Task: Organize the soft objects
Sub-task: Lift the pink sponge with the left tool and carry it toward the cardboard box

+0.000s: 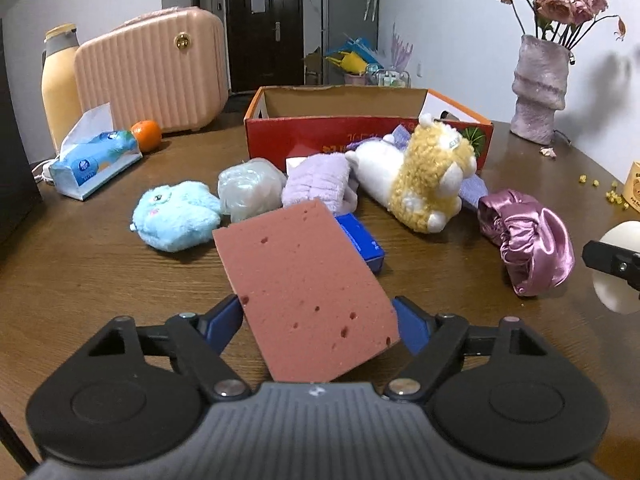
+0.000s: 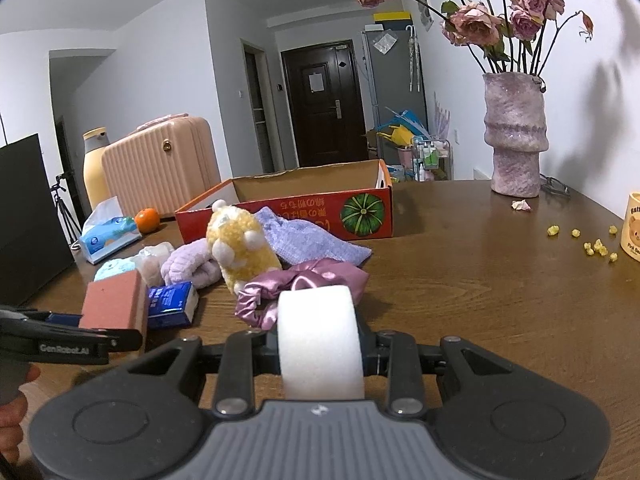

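Left tongs (image 1: 320, 316) on sponge (image 1: 308, 300) — grip unclear

Brown wooden table (image 1: 100, 280): red box (image 1: 360, 136) far centre, soft toys near it; tissue pack (image 1: 94, 162), orange (image 1: 147, 135) far left; vase (image 1: 540, 88) far right.

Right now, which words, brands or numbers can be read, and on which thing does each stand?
"GenRobot.AI": left gripper, on its black finger.
Red box: upside-down printed characters, unreadable.
Cream cup: partial lettering, too cut off.
Tissue pack, blue packet: too blurred.
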Available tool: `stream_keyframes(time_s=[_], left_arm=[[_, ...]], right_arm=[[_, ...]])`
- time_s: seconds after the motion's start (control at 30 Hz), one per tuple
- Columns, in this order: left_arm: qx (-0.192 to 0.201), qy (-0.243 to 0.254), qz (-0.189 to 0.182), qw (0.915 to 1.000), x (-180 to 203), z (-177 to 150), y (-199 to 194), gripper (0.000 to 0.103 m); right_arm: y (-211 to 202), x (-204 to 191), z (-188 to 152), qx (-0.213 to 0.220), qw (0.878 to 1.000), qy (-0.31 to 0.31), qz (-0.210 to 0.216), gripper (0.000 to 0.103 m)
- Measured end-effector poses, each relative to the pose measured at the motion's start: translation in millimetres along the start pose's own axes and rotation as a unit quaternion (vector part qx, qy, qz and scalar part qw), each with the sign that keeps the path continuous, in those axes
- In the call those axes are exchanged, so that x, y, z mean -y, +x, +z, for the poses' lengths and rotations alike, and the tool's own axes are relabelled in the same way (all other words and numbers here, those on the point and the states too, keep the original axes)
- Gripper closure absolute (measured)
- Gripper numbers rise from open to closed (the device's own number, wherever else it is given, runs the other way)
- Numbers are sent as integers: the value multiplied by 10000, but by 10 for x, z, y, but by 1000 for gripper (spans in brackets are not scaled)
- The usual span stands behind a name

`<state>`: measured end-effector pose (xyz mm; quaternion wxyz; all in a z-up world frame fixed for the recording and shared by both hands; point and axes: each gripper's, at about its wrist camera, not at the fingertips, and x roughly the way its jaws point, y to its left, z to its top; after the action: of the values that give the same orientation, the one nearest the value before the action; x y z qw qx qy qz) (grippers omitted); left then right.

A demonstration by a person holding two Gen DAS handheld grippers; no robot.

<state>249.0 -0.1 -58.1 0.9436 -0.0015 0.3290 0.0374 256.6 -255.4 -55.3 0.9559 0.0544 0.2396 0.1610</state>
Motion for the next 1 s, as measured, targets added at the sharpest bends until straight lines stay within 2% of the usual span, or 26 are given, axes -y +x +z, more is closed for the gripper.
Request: stream_keyframes(time_s=[0.37,1.0], left_arm=[[441,70,31,9990,-40,173,-207,21],[1111,-85,30,9938,-118,853,-157,21]], right_arm=[[29,-29,169,109,9998,-174,-45,73],[403,-68,808,558,9974,-454,-17,73]])
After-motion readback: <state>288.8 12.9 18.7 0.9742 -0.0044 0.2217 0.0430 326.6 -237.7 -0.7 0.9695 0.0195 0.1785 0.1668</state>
